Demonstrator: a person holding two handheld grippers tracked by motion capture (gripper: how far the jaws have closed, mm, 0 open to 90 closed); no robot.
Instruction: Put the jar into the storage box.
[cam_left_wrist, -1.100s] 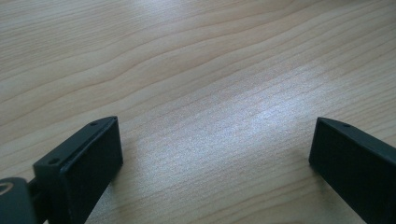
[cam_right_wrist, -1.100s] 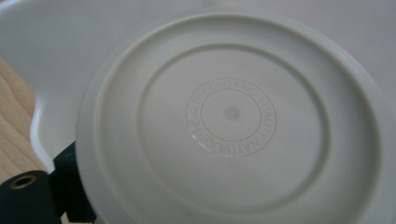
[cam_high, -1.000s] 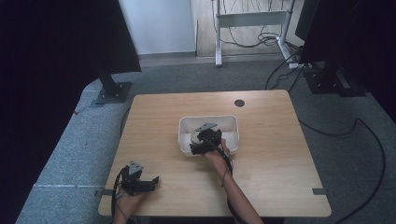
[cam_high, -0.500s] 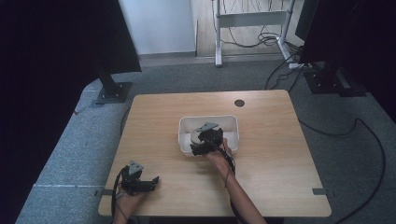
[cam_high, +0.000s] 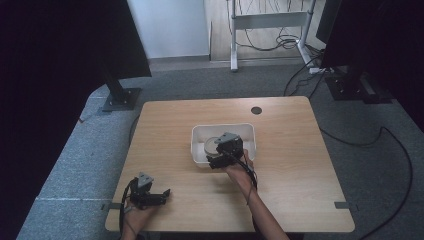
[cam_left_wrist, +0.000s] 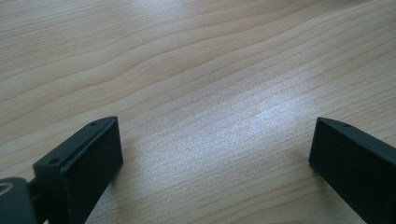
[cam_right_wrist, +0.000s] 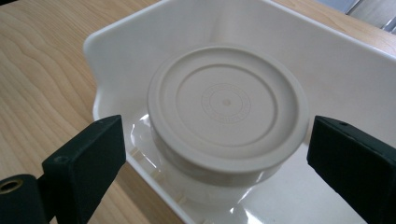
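Note:
A round jar with a flat cream lid (cam_right_wrist: 227, 107) stands inside a white plastic tub (cam_right_wrist: 322, 51) at the table's middle; in the high view the tub (cam_high: 249, 131) holds the jar (cam_high: 209, 144) at its left side. My right gripper (cam_right_wrist: 215, 154) hovers at the tub's near edge, open, its jaws spread wide on either side of the jar without touching it. In the high view that right gripper (cam_high: 216, 161) sits over the tub's front rim. My left gripper (cam_left_wrist: 212, 154) is open above bare wood, resting at the near left of the table (cam_high: 161, 195).
The wooden table (cam_high: 300, 165) has a dark cable hole (cam_high: 256, 110) at its far side. Black stands and cables sit on the grey floor beyond. Bare wood lies to the right and left of the tub.
The right gripper has edged slightly forward over the tub's near rim. The left gripper has stayed where it was.

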